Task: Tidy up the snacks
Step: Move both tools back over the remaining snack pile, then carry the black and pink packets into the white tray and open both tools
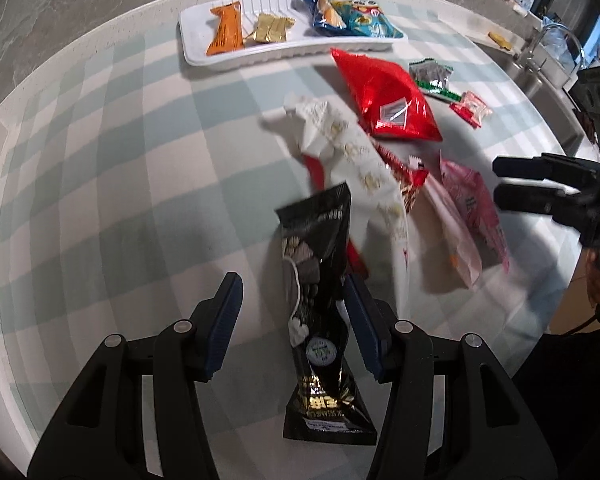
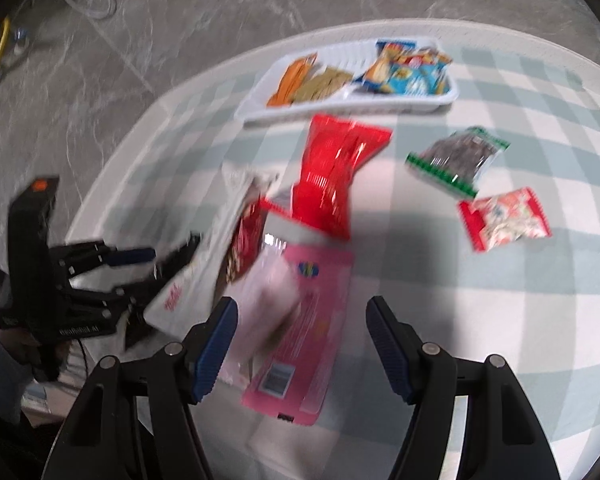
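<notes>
The right gripper (image 2: 300, 340) hangs with its jaws apart over a pink packet (image 2: 312, 300) lying on the checked tablecloth (image 2: 520, 300). Beyond it lie a red bag (image 2: 336, 176), a green-edged packet (image 2: 458, 158) and a white tray (image 2: 352, 100) holding snacks; the left gripper (image 2: 164, 258) shows at left

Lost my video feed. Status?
Left gripper open astride black packet. Right gripper open over pink packet. Neither gripped. White tray part-filled; loose snacks overlap.

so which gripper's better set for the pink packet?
Right. The right gripper hangs open straddling the flat pink plastic packet; the left gripper straddles the long black foil packet.
</notes>
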`<state>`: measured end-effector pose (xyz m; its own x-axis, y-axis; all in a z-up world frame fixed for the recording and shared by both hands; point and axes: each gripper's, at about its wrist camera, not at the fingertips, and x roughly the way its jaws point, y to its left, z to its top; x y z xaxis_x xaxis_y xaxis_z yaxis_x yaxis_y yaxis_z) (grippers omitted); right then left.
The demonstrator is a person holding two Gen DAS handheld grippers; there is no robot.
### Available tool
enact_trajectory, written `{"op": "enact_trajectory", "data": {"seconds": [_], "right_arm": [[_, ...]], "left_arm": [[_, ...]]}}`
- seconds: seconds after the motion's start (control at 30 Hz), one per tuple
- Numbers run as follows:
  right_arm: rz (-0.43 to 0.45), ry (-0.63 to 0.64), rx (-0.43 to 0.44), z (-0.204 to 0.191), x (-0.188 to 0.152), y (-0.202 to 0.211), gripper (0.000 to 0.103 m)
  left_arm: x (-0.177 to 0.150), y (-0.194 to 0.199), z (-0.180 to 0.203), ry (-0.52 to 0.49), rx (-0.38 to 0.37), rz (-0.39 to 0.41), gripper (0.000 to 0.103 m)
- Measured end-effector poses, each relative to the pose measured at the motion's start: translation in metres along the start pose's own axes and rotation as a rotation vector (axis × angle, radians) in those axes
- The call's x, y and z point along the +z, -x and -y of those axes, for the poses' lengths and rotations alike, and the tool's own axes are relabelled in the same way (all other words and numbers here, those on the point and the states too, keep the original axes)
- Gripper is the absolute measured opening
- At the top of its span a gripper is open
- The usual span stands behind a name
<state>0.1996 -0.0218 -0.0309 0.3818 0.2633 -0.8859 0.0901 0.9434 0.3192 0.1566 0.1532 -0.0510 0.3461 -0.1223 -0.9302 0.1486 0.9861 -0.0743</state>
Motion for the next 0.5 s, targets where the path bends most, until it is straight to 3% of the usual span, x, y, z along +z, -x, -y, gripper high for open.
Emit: {"op": "enact_trajectory", "data": {"seconds": [0.3,0.5], "right_arm": [[-0.077,0.023,-0.027,-0.002,-0.014,-0.021,0.069],[-0.075,0.078,-0.074,-0.008,-0.016,-0.024,0.053]], "left_arm": [[-0.002,-0.010,0.008,-0.028,-0.002,-0.014,0.051],[-0.007,-0.021,0.017,-0.085,0.011,-0.042,0.051]]}}
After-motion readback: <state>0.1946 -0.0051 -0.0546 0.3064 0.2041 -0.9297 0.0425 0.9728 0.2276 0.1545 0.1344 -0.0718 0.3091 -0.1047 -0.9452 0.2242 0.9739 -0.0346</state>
